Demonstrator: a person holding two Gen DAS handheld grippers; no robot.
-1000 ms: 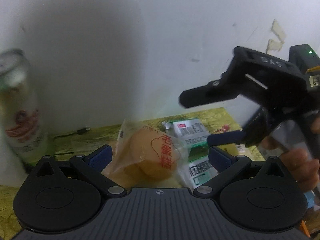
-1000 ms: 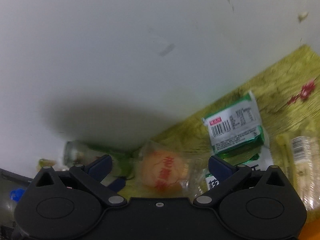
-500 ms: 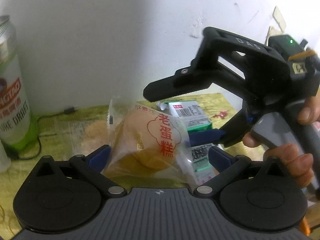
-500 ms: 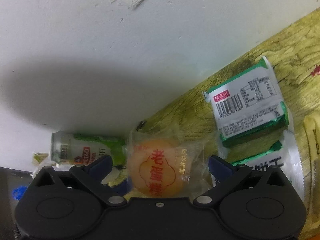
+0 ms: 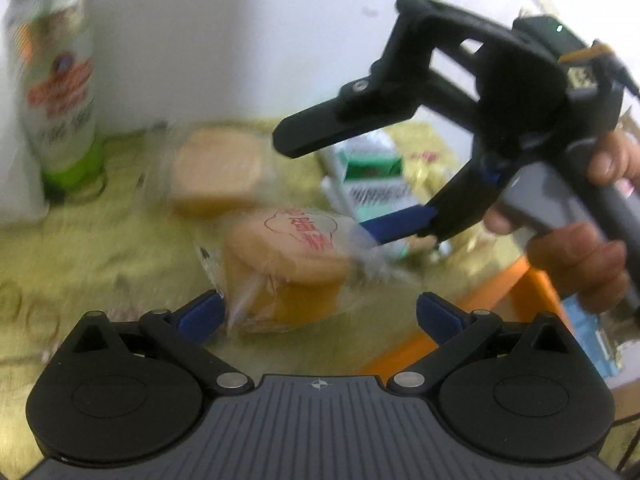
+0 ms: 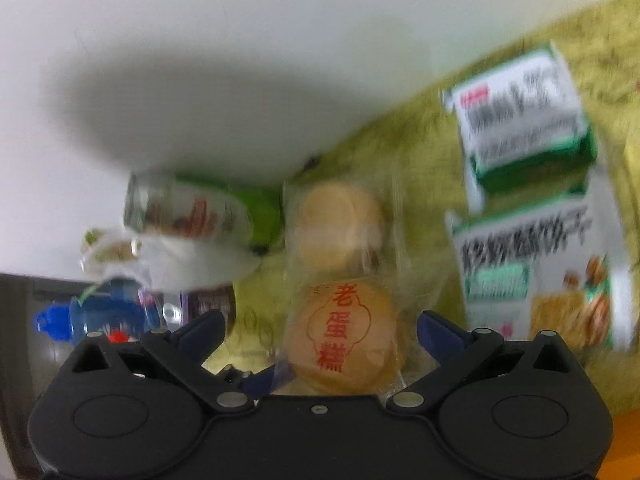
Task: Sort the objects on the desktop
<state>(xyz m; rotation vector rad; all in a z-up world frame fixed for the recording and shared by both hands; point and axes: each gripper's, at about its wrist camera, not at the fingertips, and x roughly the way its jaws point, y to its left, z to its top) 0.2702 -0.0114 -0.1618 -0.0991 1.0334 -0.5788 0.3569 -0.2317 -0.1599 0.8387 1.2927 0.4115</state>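
Right now the left hand-held gripper [image 5: 318, 314] has its blue-padded fingers spread wide, with the round golden cake in a clear wrapper with red characters [image 5: 286, 264] lying between them on the yellow-green patterned bench [image 5: 80, 256]; whether the left pad touches the wrapper is lost in blur. Across from it, the right hand-held gripper [image 5: 348, 188], held by a person's hand [image 5: 576, 240], is also spread open, its lower blue finger reaching the wrapper's far edge. Just behind this cake lies a second pale wrapped cake [image 5: 218, 170]. Two green-and-white snack packets [image 6: 528, 184] lie side by side to the right. A tall green-and-white drink can [image 5: 56, 80] stands upright by the white wall [image 5: 240, 20].
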